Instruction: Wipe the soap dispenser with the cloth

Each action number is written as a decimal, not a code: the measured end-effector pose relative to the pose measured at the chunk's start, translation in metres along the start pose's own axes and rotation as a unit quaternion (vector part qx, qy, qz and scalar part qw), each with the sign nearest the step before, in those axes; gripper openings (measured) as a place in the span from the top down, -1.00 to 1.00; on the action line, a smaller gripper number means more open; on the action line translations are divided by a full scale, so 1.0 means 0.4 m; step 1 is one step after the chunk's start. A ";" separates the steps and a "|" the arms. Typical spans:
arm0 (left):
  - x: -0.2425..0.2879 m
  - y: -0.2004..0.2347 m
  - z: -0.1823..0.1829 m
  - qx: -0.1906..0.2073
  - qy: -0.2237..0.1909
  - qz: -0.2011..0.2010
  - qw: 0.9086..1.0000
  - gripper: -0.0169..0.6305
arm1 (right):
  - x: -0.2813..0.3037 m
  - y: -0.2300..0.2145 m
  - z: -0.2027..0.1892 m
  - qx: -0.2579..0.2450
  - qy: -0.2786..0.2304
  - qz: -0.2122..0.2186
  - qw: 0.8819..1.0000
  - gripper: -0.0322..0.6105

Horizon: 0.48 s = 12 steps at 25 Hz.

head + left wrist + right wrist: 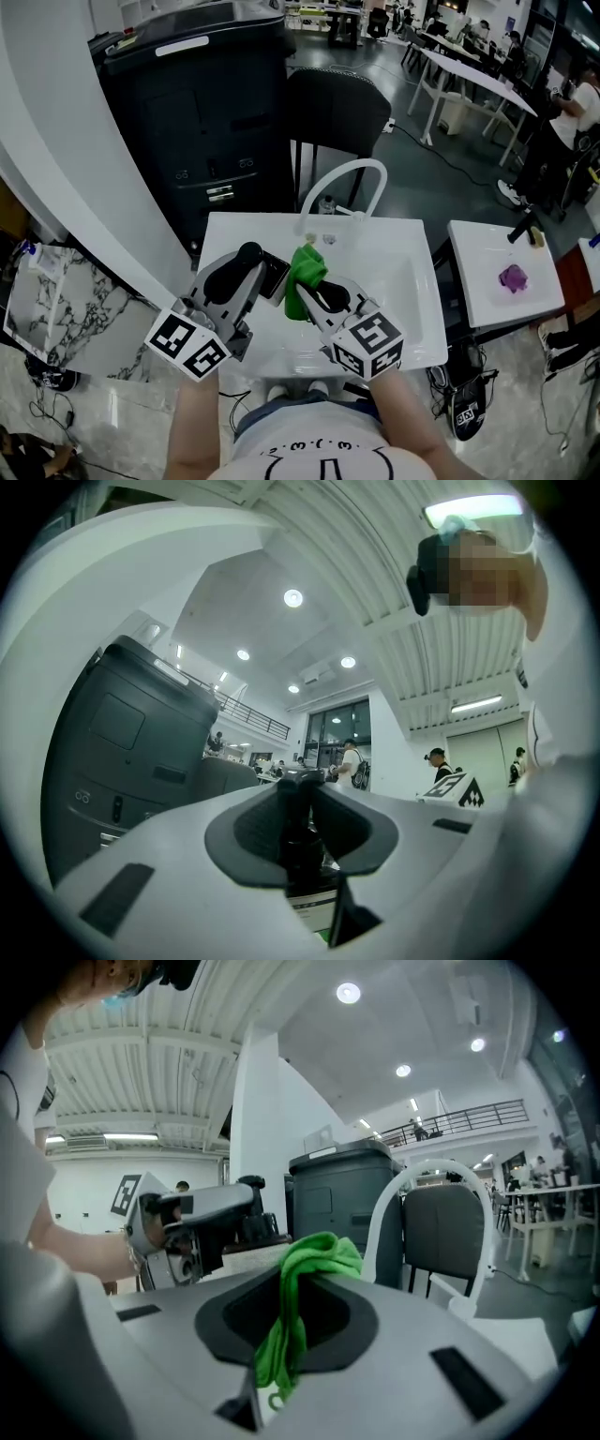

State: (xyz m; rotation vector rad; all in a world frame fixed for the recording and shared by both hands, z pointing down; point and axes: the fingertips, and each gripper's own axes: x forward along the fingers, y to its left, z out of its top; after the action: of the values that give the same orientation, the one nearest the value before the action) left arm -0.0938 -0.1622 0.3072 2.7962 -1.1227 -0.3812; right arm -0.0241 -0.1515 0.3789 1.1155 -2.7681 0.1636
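Nearest the lens in the head view is the person's white shirt (319, 459) along the bottom edge, with both marker cubes just above it. At centre frame the left gripper (257, 266) is clamped on the dark soap dispenser (275, 274), and the right gripper (315, 292) is pinched on the green cloth (306, 270). Both are held above the white sink (398, 291), below the curved tap (352, 169). Cloth and dispenser sit side by side, the cloth just right of the dispenser and seemingly touching it, though contact is hard to confirm

From the left gripper view, the jaws stand narrow, pressed on the dispenser (302, 850), which fills the gap and runs down the frame toward a pale label (309, 907). A sliver of green shows at the bottom edge

From the right gripper view, the jaws are closed on the cloth (323, 1251), which bunches above the pads and hangs down through the gap. Just left of it, at mid-height, the left gripper (246, 1206) presents the dispenser (264, 1227)

My judgement: the wipe depends on this gap. The dispenser lies to the left of the cloth, and the right gripper is the one to carry the cloth leftward across it while the left one holds firm
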 end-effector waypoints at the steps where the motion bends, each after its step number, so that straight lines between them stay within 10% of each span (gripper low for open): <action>1: -0.001 0.001 0.004 -0.001 -0.003 -0.002 1.000 0.65 | 0.002 -0.003 -0.013 0.001 0.009 -0.004 1.000 0.75; 12: 0.002 0.002 0.007 0.020 -0.002 -0.014 1.000 0.65 | 0.009 -0.010 -0.060 0.006 0.041 0.005 0.999 0.75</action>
State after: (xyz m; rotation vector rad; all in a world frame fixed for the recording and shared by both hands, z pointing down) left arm -0.0946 -0.1632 0.3046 2.8494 -1.1048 -0.3724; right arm -0.0215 -0.1532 0.4035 1.0729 -2.7054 0.2217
